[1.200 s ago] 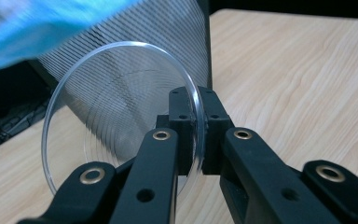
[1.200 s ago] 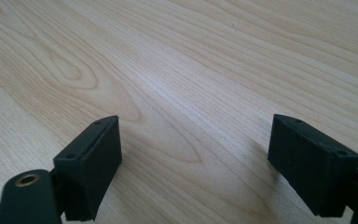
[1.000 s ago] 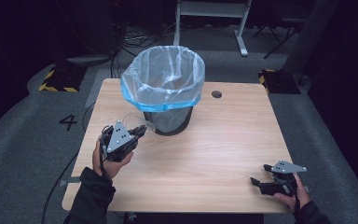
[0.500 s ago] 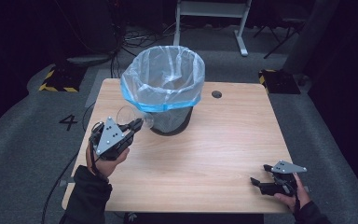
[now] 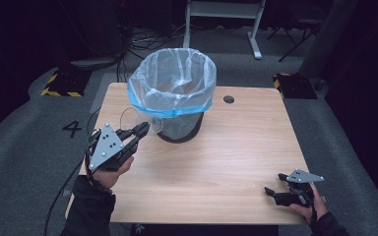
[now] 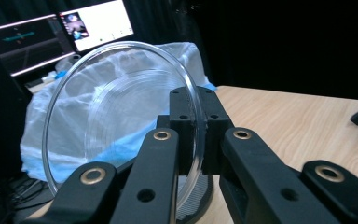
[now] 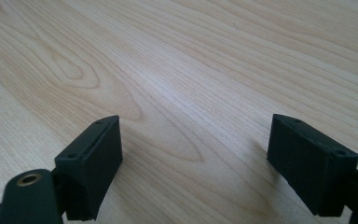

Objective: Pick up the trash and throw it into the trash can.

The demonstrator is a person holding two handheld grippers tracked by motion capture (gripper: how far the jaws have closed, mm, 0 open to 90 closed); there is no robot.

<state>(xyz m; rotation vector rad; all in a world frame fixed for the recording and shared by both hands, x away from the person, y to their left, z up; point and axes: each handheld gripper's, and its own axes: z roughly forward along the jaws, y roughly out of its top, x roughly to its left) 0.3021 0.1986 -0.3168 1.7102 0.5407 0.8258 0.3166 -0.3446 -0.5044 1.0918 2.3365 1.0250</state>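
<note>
A clear round plastic dish (image 6: 121,116) stands on edge between the jaws of my left gripper (image 6: 198,133), which is shut on its rim. From above, the left gripper (image 5: 140,132) is raised over the table's left side, and the clear dish (image 5: 130,118) hangs just left of the bin (image 5: 173,93). That bin is a dark basket lined with a translucent bag with a blue band. My right gripper (image 5: 271,192) rests low at the table's near right corner, open, with bare wood between its jaws (image 7: 196,154).
The wooden table (image 5: 236,147) has a cable hole (image 5: 229,99) behind the bin. Monitors (image 6: 51,32) glow beyond the bin in the left gripper view. Grey floor, cables and a desk frame lie beyond the table.
My left gripper has risen with the clear dish and tilted up toward the bin. The right gripper has stayed where it was.
</note>
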